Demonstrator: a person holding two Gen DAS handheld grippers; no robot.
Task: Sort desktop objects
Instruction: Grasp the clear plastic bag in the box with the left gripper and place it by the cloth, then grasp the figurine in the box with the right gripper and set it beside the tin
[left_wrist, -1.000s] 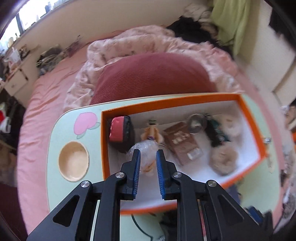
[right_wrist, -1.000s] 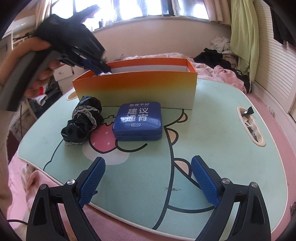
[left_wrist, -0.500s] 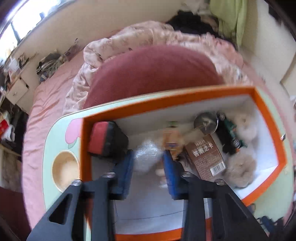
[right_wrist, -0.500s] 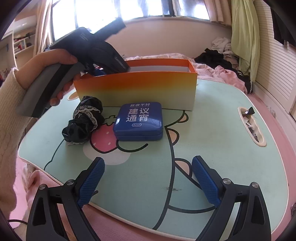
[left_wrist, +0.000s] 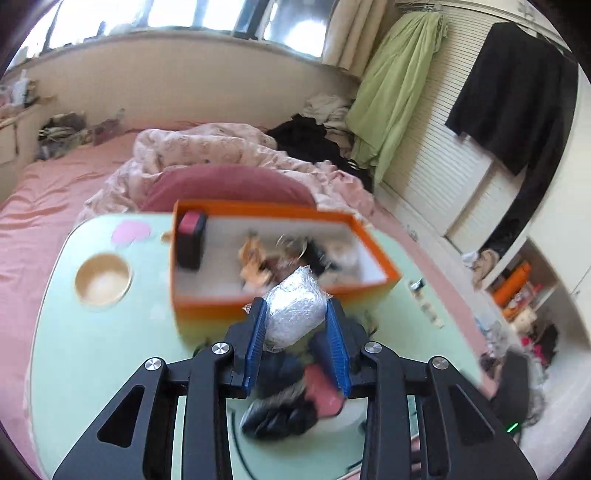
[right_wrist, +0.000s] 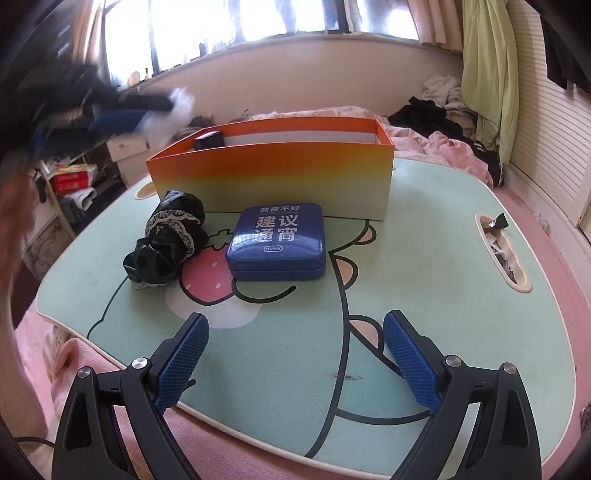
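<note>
We hold the crinkly plastic-wrapped bundle (left_wrist: 295, 314) between the left gripper (left_wrist: 297, 354) jaws at frame centre, above the desk (left_wrist: 92, 350). It looks light and soft; grip across its middle, gently. The orange box (left_wrist: 207, 310) behind it holds a red-black case (left_wrist: 190, 240) and blurred small items. The right gripper (right_wrist: 295, 365) jaws stand open, empty.

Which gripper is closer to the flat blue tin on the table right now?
Right. The right gripper hovers open at the table's near edge, facing the flat blue tin. The left gripper is raised high, holding a clear-wrapped bundle.
</note>
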